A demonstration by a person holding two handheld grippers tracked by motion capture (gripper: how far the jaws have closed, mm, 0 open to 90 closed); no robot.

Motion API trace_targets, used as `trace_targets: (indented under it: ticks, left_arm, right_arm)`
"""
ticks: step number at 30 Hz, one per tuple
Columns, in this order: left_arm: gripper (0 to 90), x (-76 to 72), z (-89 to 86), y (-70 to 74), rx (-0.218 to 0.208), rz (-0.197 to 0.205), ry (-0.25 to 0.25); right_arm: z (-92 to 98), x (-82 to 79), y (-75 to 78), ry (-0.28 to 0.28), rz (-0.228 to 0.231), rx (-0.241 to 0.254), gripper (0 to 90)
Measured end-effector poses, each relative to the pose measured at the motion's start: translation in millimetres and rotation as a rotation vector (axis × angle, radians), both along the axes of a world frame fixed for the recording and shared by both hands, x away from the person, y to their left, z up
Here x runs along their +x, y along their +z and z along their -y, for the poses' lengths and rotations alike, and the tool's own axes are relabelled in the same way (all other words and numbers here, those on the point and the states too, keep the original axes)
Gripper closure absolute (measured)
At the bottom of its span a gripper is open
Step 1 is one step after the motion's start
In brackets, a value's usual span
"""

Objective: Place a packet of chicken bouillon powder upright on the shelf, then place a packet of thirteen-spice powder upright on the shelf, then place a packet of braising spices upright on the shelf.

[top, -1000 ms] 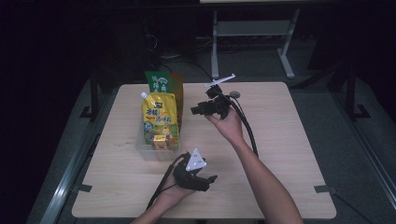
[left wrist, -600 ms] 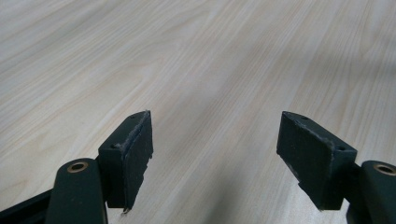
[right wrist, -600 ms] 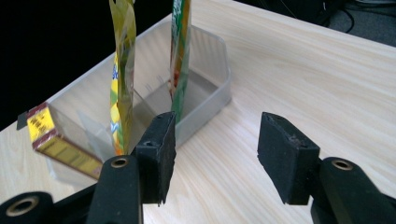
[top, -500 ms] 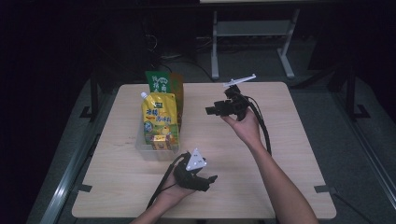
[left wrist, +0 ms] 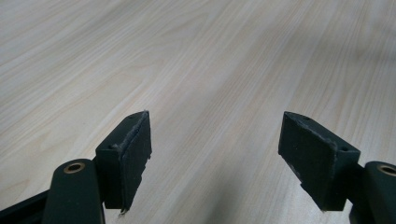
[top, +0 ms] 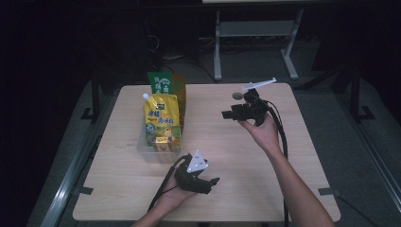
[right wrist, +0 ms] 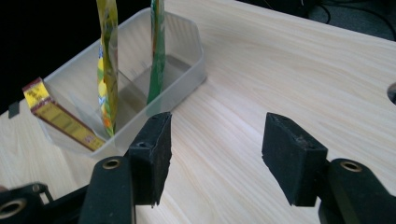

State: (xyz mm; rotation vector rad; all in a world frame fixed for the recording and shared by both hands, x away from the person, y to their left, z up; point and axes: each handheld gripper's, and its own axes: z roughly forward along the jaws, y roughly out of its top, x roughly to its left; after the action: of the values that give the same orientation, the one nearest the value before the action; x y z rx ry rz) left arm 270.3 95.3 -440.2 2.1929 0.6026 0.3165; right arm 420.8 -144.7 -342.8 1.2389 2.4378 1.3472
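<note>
dim room, dark surroundings in high view, table [top: 246, 156] lit from above, soft shadows, gripper views bright, sharp, far edges slightly soft

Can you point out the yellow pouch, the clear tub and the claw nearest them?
yellow pouch [top: 161, 120], high view, on its printed front.
clear tub [right wrist: 184, 79], right gripper view, on its see-through side wall.
right claw [top: 226, 114], high view, between its two open black tips.

Both grippers, left gripper [top: 213, 180] and right gripper [top: 226, 114], are black, with brass-ringed screw holes, grey triangular top plates and trailing black cables.
</note>
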Motion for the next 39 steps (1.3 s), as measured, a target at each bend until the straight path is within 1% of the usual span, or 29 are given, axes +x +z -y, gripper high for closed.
trace_targets:
  ticks: [4, 8, 11, 13, 14, 17, 19, 20, 21, 23, 26, 27, 28, 29, 31, 34, 37, 38, 39]
  left_arm:
    - [25.1, 0.6, -0.7, 0.6, 0.003, 0.009, -0.002]
    - [25.0, 0.4, 0.1, 0.0, -0.002, 0.006, -0.001]
    - [25.0, 0.4, 0.6, -0.1, -0.003, 0.004, -0.004]
    - [24.9, 0.0, 0.7, 0.1, -0.004, 0.003, -0.004]
    - [24.9, -0.2, 0.6, 0.2, -0.003, 0.004, -0.005]
    - [24.7, -0.5, 0.4, 0.1, 0.0, 0.006, -0.007]
    - [24.7, -0.4, -0.1, 0.9, 0.001, 0.006, -0.007]
    - [24.7, -0.4, -0.3, 1.2, 0.001, 0.006, -0.006]
    - [24.7, -0.5, -0.5, 1.2, 0.0, 0.007, -0.006]
    - [24.7, -0.8, -0.5, 0.9, -0.005, 0.004, -0.001]
    - [24.7, -0.7, -1.2, 1.4, -0.003, 0.004, -0.002]
    - [24.6, -0.8, -1.3, 1.4, -0.003, 0.004, -0.002]
    - [24.5, -0.7, -1.4, 1.1, -0.003, 0.004, -0.002]
    - [24.5, -0.8, -1.7, 1.4, 0.0, 0.003, -0.002]
    - [24.5, -0.6, -1.8, 1.3, -0.01, 0.001, 0.004]
    - [24.5, -0.2, -2.5, 1.3, -0.009, 0.001, 0.004]
    - [24.5, -0.5, -2.5, 1.0, -0.008, 0.001, 0.004]
    - [24.5, -0.6, -2.5, 1.0, -0.008, 0.001, 0.003]
    - [24.5, -0.6, -2.6, 1.1, -0.007, 0.002, 0.003]
  right_arm:
    - [8.8, -6.2, -2.9, -0.007, -0.006, -0.011, 39.8]
    - [18.0, -13.4, -8.4, -0.015, -0.023, -0.025, 39.8]
    - [26.2, -19.3, -12.3, -0.011, -0.021, -0.03, 39.5]
    - [31.3, -23.2, -13.5, -0.018, -0.031, -0.025, 39.1]
    - [34.1, -24.9, -14.5, -0.016, -0.025, -0.023, 39.0]
    - [41.0, -29.3, -15.7, -0.023, -0.039, -0.022, 38.0]
    - [44.8, -32.4, -16.5, -0.023, -0.023, -0.024, 38.0]
    - [45.8, -33.7, -16.2, -0.028, -0.032, -0.022, 37.9]
    - [47.8, -34.7, -17.1, -0.028, -0.026, -0.023, 37.8]
    - [51.5, -37.6, -18.5, -0.031, -0.033, -0.013, 37.8]
    - [56.8, -40.6, -21.4, -0.028, -0.035, -0.024, 37.2]
    - [58.5, -42.3, -22.2, -0.031, -0.031, -0.018, 37.4]
    - [60.2, -43.7, -23.1, -0.028, -0.036, -0.012, 37.2]
    - [61.6, -44.5, -24.5, -0.031, -0.04, -0.012, 37.0]
    - [65.0, -46.6, -27.4, -0.032, -0.045, -0.01, 37.1]
    - [69.8, -49.5, -31.8, -0.038, -0.063, -0.004, 36.8]
    - [75.3, -53.1, -36.2, -0.037, -0.055, -0.006, 36.5]
    - [76.8, -54.7, -37.5, -0.043, -0.062, -0.001, 36.5]
    - [78.9, -56.3, -39.2, -0.043, -0.06, 0.001, 36.5]
